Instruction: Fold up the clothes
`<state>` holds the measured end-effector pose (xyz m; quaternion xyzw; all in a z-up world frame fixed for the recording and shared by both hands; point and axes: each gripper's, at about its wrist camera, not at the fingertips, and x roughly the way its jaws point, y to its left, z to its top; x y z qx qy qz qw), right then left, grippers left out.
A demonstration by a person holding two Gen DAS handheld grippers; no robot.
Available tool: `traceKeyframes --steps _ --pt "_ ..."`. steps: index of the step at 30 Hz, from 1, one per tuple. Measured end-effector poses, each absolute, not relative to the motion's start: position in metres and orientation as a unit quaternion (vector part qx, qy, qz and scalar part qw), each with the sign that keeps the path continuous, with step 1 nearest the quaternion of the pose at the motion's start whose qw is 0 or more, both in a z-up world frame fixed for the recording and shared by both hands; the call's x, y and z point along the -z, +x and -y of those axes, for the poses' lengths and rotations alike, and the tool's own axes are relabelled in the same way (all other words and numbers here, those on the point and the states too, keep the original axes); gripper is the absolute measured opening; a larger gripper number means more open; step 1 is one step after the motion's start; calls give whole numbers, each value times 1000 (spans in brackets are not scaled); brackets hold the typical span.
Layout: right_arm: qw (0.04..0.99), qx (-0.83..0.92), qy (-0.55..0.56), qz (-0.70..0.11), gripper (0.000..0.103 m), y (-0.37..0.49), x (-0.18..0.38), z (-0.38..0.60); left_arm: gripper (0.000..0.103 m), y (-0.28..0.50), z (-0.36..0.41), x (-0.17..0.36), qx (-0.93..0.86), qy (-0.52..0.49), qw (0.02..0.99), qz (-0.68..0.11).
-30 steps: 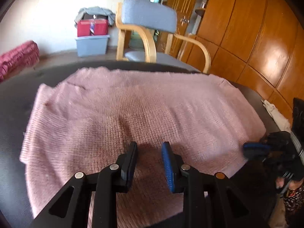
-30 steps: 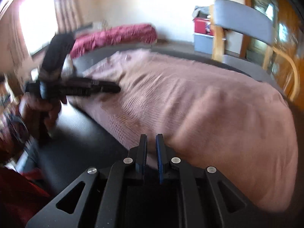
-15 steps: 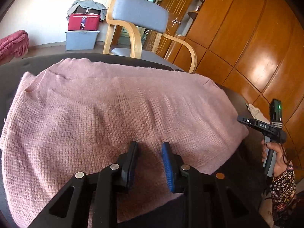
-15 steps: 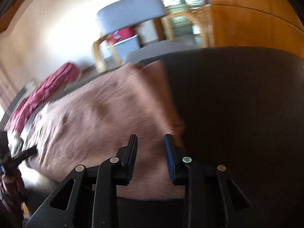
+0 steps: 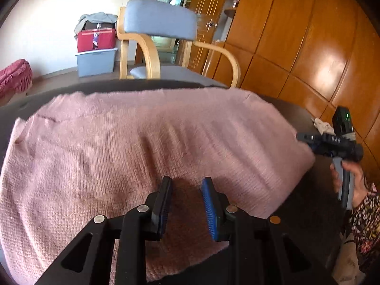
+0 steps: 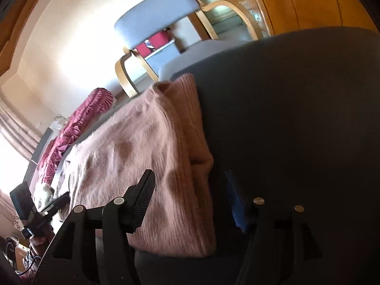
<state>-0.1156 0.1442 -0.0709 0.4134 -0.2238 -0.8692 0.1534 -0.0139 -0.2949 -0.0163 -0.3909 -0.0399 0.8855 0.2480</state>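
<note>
A pink knitted sweater (image 5: 142, 147) lies folded and spread across the dark worktop (image 6: 296, 99), covering most of its near and middle area.

The left hand-held gripper (image 5: 186, 190) hovers low over the near edge of the sweater with its jaws apart and nothing between them; the gap looks about the same as half a second ago. Its view has pulled back a little since then, so more of the sweater's left side and the worktop rim show again.

The right hand-held gripper (image 6: 190, 190) is at the sweater's right end, seen in the left wrist view (image 5: 306, 139) just beside the cloth's corner, held by a hand (image 5: 351, 175) in a patterned sleeve. Its jaws now stand much wider than half a second ago, and a second ago they were nearly together. They straddle the ribbed edge of the sweater without clamping it: one finger (image 6: 142, 197) sits over the cloth, the blue-padded one over the bare worktop.

Beyond the worktop stands a wooden armchair with grey cushions (image 5: 161, 23), with a red bag on a grey storage box (image 5: 96, 57) behind it and wooden cabinets (image 5: 308, 35) to the right.
</note>
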Motion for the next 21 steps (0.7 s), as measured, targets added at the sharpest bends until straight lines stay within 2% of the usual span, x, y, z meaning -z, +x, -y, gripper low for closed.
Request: traceKeyframes --steps 5,11,12,13,14,19,21 --pt "189 855 420 240 62 -145 76 -144 26 -18 304 22 -878 -395 261 70" --pt "214 842 425 254 62 -166 79 -146 26 -17 304 24 -880 -391 260 69" --pt "214 842 425 255 59 -167 80 -145 26 -17 304 24 -880 -392 261 70" --pt "215 841 425 256 49 -169 81 -145 26 -17 304 24 -879 -392 261 71" --pt "215 841 425 258 35 -170 82 -144 26 -17 305 24 -879 -392 262 73" --pt "216 838 426 264 23 -176 86 -140 26 -14 302 18 -885 -387 252 59" --pt "213 836 426 271 22 -175 86 -140 26 -9 296 11 -893 -372 248 50"
